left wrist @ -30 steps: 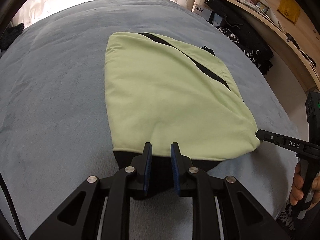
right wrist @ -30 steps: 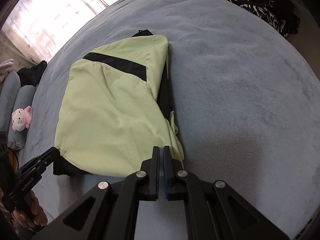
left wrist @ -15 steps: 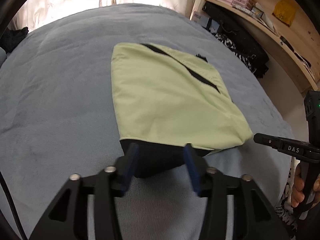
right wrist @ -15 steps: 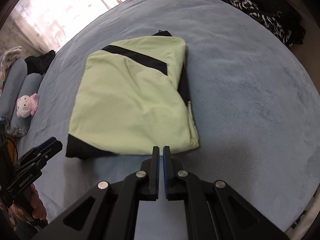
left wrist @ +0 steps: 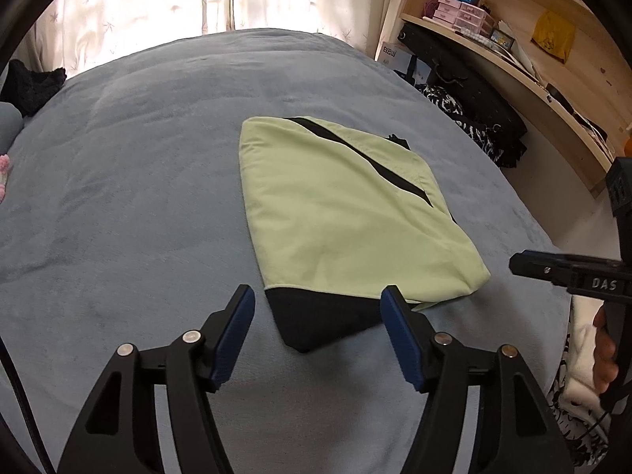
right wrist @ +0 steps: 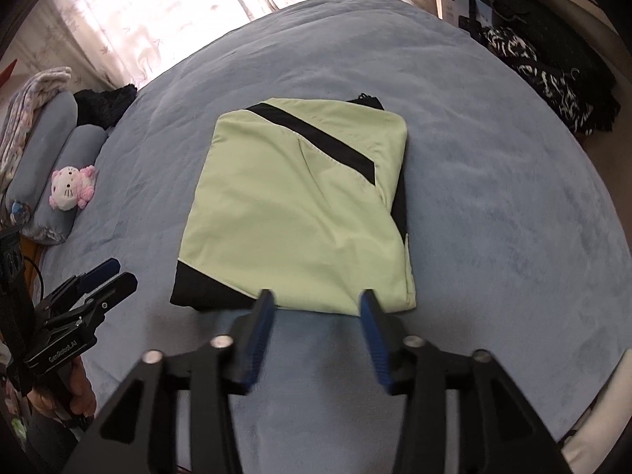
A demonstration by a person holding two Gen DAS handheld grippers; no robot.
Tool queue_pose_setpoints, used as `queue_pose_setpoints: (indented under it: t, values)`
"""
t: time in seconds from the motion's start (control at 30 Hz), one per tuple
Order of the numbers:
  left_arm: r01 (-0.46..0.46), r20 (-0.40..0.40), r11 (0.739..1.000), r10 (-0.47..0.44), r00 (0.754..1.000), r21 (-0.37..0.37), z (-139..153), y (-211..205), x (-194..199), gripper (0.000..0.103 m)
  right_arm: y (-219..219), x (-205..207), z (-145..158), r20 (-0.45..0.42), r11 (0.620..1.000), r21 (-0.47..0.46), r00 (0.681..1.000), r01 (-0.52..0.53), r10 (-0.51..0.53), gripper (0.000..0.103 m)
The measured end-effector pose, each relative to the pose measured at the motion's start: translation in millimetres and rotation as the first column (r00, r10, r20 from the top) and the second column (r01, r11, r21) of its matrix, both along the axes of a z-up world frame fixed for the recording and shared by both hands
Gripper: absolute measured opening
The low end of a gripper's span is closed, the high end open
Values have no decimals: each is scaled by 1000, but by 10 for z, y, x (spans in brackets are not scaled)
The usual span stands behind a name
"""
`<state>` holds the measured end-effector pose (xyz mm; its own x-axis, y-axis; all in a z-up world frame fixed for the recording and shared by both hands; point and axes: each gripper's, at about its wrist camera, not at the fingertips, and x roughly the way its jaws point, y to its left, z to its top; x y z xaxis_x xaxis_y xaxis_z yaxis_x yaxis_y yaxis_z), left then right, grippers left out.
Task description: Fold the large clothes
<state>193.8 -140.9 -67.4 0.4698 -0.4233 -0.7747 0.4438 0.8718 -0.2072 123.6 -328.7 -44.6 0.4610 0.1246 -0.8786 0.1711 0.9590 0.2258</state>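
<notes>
Although both claws hang just off its near edge, the folded garment (left wrist: 347,217) lies wholly free of them, a flat light-green packet on the grey-blue bed (left wrist: 118,197), ahead of each claw and a little beyond the fingertips. The left claw (left wrist: 318,333) is spread wide, released, its blue pads to either side of the black corner that pokes out from under the green at the near left. The right claw (right wrist: 314,326) is likewise parted and grips nothing, lined up with the near right part of the hem. The packet's long axis runs away from the person toward the curtained window (left wrist: 158,0), so the near short edge is the one in reach of both; neither hand looks clearly nearer.

The cloth looks thin, smooth and matte, softly creased, with a black diagonal stripe across the upper layer and black fabric showing at the right side and the near left corner. Its corners are rounded, not crisp. The bed cover is plush and would give under any pressing.

By my reckoning the folding is nearly or fully done; if anything remains, it is tucking that black corner.
</notes>
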Motion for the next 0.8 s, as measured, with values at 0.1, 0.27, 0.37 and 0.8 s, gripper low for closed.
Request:
queue_pose_setpoints:
  t: [0.1, 0.27, 0.37, 0.8]
  values:
    - [-4, 3, 1000, 4, 1000, 17, -8, -3, 35, 77, -32, 50, 13, -7, 1000, -16, 1000, -14, 14, 62]
    - [20, -45, 999, -19, 999, 26, -98, -66, 177, 79, -194, 180, -126, -55, 1000, 5, 998, -9, 10, 66]
    - [22, -88, 999, -19, 996, 39, -221, -133, 297, 79, -319, 262, -267, -81, 999, 43, 997, -9, 12, 66]
    - [-2, -321, 996, -28, 947, -93, -875, -261, 881, 79, -844, 659, -898, -139, 985, 171, 990, -10, 34, 66]
